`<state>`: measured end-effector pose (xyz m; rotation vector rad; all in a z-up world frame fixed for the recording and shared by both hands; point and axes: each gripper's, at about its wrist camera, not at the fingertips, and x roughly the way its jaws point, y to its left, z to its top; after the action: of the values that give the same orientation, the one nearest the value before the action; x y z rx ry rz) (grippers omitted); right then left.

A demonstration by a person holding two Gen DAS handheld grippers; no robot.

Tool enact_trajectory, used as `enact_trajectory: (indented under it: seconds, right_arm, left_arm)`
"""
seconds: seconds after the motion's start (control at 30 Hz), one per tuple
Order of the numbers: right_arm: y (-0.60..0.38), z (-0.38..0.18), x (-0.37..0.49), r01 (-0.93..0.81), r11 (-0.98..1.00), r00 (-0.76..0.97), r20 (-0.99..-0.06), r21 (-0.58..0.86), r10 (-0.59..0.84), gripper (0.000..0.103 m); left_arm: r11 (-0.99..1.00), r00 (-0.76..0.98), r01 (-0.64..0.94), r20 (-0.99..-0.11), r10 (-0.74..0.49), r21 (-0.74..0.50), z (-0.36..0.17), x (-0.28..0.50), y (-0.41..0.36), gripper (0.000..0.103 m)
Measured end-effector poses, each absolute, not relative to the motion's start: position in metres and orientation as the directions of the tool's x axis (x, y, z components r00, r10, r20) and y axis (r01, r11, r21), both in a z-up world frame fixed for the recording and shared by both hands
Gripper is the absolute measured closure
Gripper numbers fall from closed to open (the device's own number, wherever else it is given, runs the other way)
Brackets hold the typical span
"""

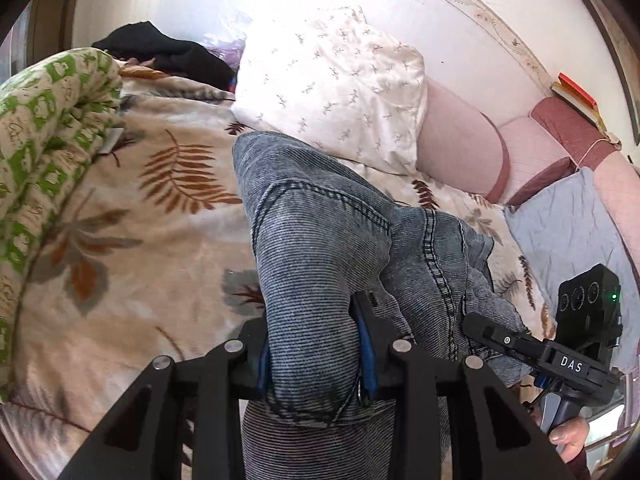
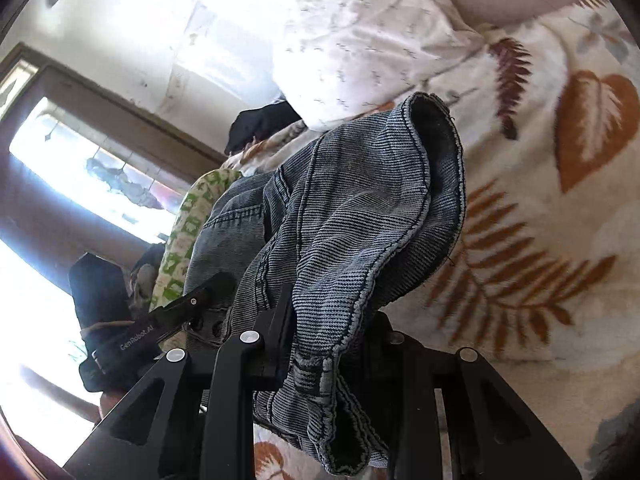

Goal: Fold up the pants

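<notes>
Both tongs [image 1: 316, 360] [image 2: 320, 344] pinch pants [image 1: 320, 240]; length running toward pillow [image 1: 332, 88]

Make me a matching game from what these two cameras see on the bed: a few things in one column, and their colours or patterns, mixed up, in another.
Things:
1. pants
2. pillow
3. rolled quilt
4. bedspread

Looks:
A. cream with brown fern leaves
B. faded blue-grey denim
C. green and cream print
D. white with small grey sprigs

Pairs: 1-B, 2-D, 3-C, 4-A

Both the left hand-held gripper and the right hand-held gripper are clamped on the pants.
</notes>
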<state>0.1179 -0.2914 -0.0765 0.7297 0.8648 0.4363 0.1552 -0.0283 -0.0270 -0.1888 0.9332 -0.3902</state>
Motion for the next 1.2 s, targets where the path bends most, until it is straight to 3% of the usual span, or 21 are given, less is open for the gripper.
enact_trajectory:
  seconds: [0.57,0.73,0.93,1.13,1.2]
  right_arm:
    - [-0.280,-0.123,0.148,0.048,0.782,0.564,-0.663,0.622,0.493,0.078]
    - [-0.280,-0.129,0.147,0.073,0.796,0.549,-0.690,0.601,0.471,0.063]
    - [-0.273,-0.120,0.143,0.065,0.871,0.555,-0.744,0.486,0.373,0.046]
    - [-0.265,-0.090,0.122,0.021,0.939,0.613,-0.747,0.343,0.259,0.041]
    - [-0.266,-0.077,0.107,0.021,0.954,0.649,-0.730,0.299,0.215,0.039]
  left_arm:
    - [0.962,0.541,0.247,-0.808,-0.236,-0.115,-0.083,0.184,-0.060,0.065]
    - [0.969,0.571,0.246,-0.806,-0.158,-0.015,-0.091,0.183,-0.064,0.051]
    - [0.966,0.614,0.247,-0.784,-0.091,0.082,-0.080,0.173,-0.069,0.048]
    - [0.956,0.738,0.224,-0.674,-0.040,0.189,-0.039,0.143,-0.066,0.026]
    - [0.953,0.769,0.218,-0.638,-0.035,0.210,-0.023,0.131,-0.064,0.023]
